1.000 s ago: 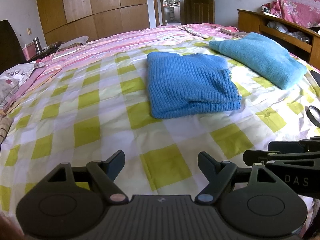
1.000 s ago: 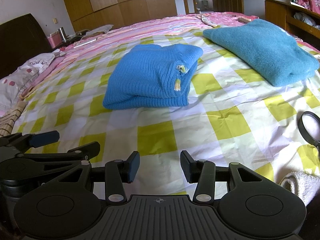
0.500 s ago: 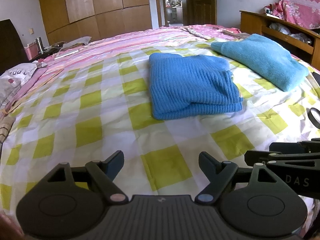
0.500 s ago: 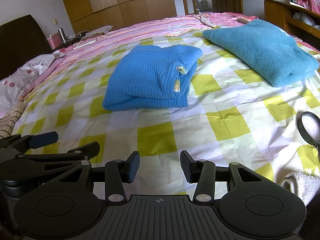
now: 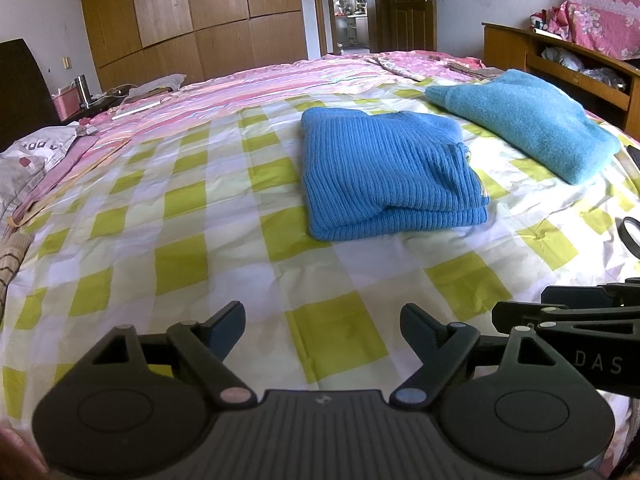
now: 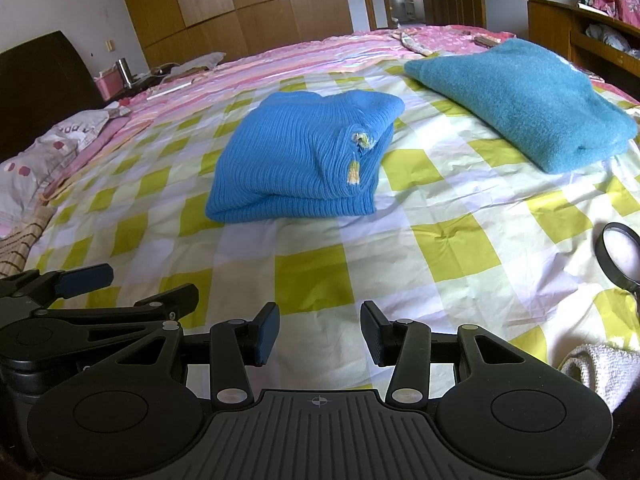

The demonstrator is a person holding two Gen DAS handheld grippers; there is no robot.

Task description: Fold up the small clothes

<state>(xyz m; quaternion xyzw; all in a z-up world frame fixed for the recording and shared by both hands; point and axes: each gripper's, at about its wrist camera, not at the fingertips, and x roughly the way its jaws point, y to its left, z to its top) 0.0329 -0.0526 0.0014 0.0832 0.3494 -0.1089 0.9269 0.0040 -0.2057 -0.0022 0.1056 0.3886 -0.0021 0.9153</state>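
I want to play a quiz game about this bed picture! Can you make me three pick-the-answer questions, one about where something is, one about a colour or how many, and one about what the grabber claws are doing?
1. Where is the teal sweater compared with the blue ribbed sweater?
A. Underneath it
B. Farther back and to its right
C. Hanging on the wardrobe

2. How many folded sweaters lie on the checked sheet?
A. One
B. Two
C. Four

3. What are the two grippers doing?
A. Both open, holding nothing
B. Both pinching a sweater
C. One is holding the magnifying glass

Answers:
1 B: the teal sweater lies apart from the blue ribbed sweater, beyond it on the right.
2 B: only those two rest on the checked sheet.
3 A: the left gripper and right gripper show empty gaps over the sheet; the magnifying glass lies untouched.
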